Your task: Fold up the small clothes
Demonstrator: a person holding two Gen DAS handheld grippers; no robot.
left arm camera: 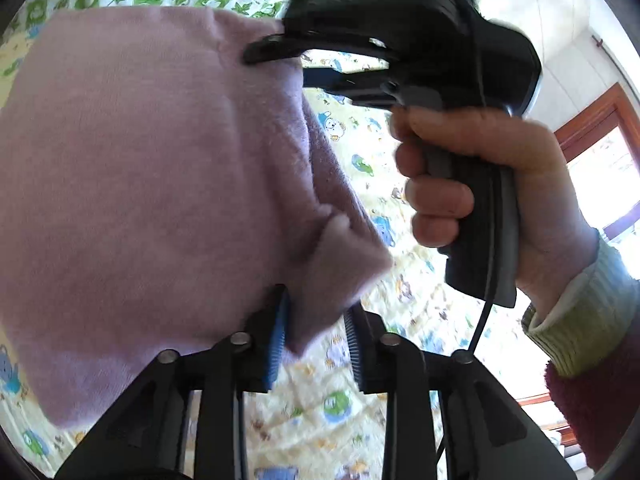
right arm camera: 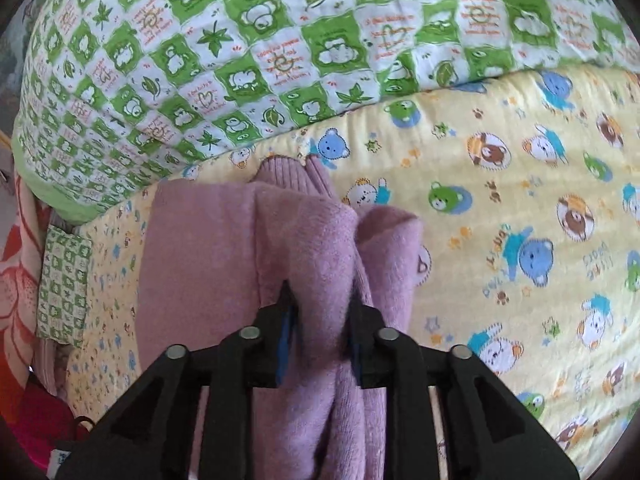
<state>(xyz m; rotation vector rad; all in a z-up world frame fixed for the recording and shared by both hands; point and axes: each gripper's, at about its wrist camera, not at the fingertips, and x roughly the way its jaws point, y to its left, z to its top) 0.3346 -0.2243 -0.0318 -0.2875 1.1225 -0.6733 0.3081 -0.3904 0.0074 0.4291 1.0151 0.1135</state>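
Above the yellow bear-print quilt (right arm camera: 520, 200) I held the pink fleece garment (left arm camera: 140, 160) lifted and spread between my two tools. My left gripper (left arm camera: 316, 320) had its blue-padded fingers (left arm camera: 276, 344) pinched on one corner of the fleece. My right gripper (right arm camera: 320, 312) was clamped tight on a bunched fold of it, with my right hand (left arm camera: 492, 188) wrapped round the handle. Beyond lay a green checked blanket (right arm camera: 280, 40)
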